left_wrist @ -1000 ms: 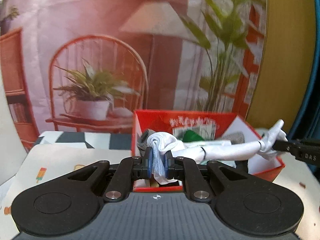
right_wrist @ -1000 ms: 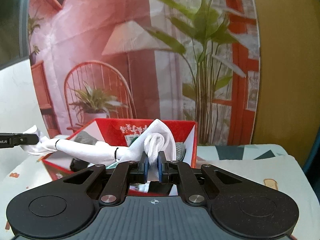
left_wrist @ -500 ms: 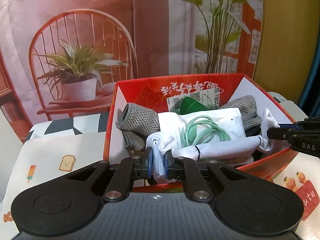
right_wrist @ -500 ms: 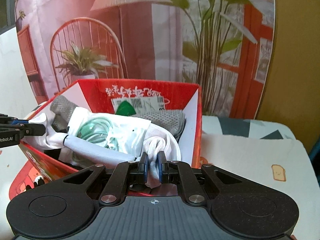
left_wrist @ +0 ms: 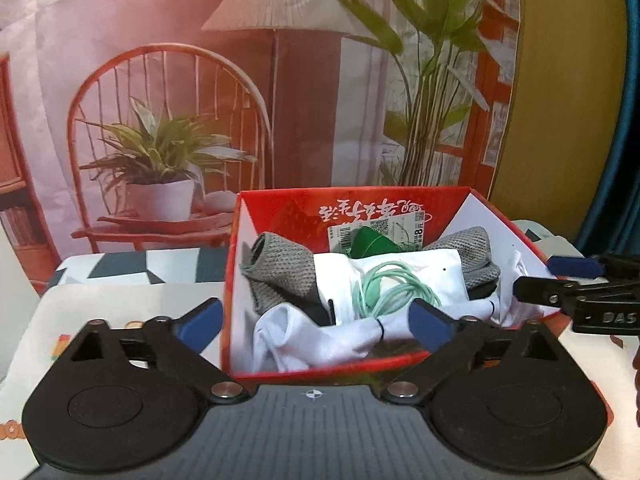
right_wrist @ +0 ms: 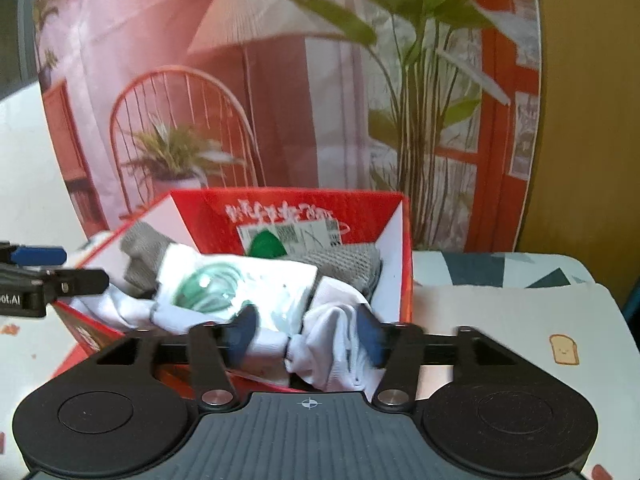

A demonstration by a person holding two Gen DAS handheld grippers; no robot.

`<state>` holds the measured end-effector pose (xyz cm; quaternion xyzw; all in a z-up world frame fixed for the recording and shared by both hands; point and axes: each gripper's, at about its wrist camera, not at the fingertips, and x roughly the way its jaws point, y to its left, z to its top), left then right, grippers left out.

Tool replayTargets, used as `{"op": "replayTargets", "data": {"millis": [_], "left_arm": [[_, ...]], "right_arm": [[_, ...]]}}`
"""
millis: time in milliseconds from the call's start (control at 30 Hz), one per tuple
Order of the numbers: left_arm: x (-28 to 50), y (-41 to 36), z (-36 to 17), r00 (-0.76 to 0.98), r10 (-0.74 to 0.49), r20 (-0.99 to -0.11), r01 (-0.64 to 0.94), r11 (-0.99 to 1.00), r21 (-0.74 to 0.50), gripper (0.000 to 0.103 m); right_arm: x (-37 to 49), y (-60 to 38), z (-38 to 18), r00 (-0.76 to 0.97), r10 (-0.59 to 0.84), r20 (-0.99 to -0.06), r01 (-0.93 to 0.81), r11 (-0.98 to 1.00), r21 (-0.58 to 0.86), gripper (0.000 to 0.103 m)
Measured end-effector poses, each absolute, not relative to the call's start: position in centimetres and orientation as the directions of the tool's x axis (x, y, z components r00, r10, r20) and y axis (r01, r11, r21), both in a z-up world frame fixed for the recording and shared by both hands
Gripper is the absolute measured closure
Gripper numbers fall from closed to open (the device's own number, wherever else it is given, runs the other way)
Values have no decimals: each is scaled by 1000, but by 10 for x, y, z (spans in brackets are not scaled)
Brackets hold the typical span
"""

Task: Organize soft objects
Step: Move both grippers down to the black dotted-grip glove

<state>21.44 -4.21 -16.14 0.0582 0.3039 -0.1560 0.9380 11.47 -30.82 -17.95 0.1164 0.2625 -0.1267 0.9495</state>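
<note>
On the left we see our left hand-held gripper [left_wrist: 316,322] spread wide, its blue pads [left_wrist: 198,322] clear of any cloth, held just in front of the red box [left_wrist: 240,264] on the worktop [left_wrist: 120,304]. Inside the box, from left to right, lie a grey knitted sock [left_wrist: 280,268], a long white sock [left_wrist: 320,334] crumpled along the near wall with thin dark bands around it, and a white pouch [left_wrist: 400,276] showing a coiled mint-green cord [left_wrist: 384,288]. Further right, our right hand-held gripper [right_wrist: 306,334] is also open, its pads either side of the white sock's bunched end [right_wrist: 332,344] without pinching it. The sock rests wholly in the box
</note>
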Motion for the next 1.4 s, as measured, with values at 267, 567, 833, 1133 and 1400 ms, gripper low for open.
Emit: {"op": "replayTargets", "data": {"millis": [267,567,833,1133,1400], "left_arm": [[175,-25,-163,810,-228,-541,306,950,58,0],[155,-10,-176,788,-234,-570,301,953,25,0],[151,-2,-191,768,-216,-603,273,962,3,0],[156,3,-215,728,-198,-657,256,967,-9,0],[158,0,-234,726,-155,-670,255,965,53,0]], "right_arm": [[89,-276,-174,847,-187,-497,276,955,111,0],[71,-259,-186,839,-196,-508,310,939,150,0],[66,-238,-203,822,-188,-537,278,956,90,0],[71,-231,-233,788,-181,-589,275,959,74,0],[77,-237,-253,771,-171,-613,303,946,118,1]]}}
